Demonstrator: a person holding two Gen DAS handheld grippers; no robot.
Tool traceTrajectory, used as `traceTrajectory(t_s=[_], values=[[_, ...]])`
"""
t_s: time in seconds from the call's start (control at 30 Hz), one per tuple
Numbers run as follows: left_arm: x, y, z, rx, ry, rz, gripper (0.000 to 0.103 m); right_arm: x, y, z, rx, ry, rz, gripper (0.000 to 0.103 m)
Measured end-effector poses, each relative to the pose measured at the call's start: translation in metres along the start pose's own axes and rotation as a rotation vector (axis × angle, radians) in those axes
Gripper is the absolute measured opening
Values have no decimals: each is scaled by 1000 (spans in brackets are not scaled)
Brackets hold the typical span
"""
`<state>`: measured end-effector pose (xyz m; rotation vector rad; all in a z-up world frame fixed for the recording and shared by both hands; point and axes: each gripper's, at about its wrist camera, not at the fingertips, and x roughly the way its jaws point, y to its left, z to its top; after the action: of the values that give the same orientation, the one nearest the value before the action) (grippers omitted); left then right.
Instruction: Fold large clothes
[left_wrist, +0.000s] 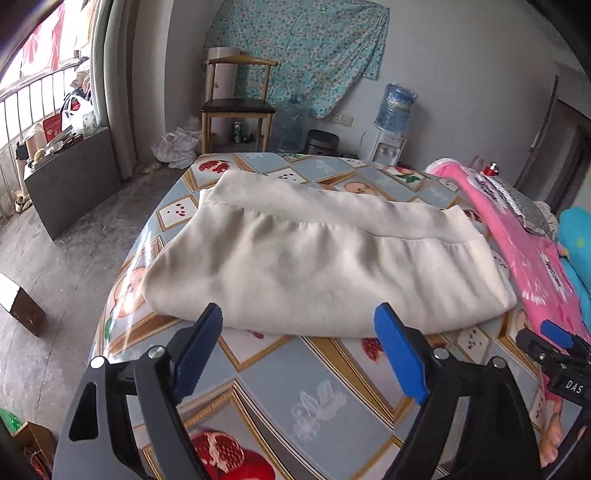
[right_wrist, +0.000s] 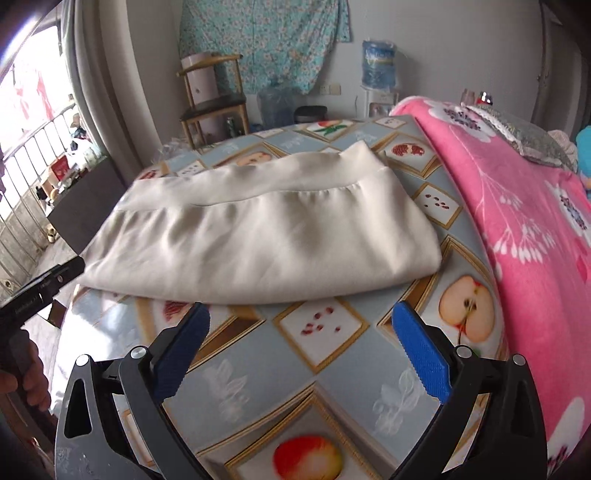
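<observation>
A cream-white garment (left_wrist: 317, 258) lies folded into a wide bundle on the fruit-patterned tablecloth (left_wrist: 317, 402); it also shows in the right wrist view (right_wrist: 266, 232). My left gripper (left_wrist: 299, 317) is open and empty, its blue fingertips just in front of the garment's near folded edge. My right gripper (right_wrist: 299, 314) is open and empty, also just short of the near edge. The right gripper's tip shows at the right edge of the left wrist view (left_wrist: 557, 339). The left gripper's body shows at the left edge of the right wrist view (right_wrist: 40, 291).
A pink flowered blanket (right_wrist: 517, 221) lies along the table's right side, with a grey cloth (right_wrist: 532, 136) and a blue item (right_wrist: 585, 144) behind it. Beyond the table stand a wooden chair (left_wrist: 236, 107), a water dispenser (left_wrist: 391, 122) and a dark cabinet (left_wrist: 74, 177).
</observation>
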<state>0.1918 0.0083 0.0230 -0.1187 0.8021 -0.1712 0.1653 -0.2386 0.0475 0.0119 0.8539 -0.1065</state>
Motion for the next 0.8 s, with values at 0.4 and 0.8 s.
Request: traceTrajectory(t_s=[0.4, 0.8], values=[[-94, -39, -34, 84, -124, -142, 98, -52, 23, -23, -6, -64, -48, 96], [-101, -30, -43, 46, -108, 79, 98, -93, 29, -22, -19, -179, -156, 96]])
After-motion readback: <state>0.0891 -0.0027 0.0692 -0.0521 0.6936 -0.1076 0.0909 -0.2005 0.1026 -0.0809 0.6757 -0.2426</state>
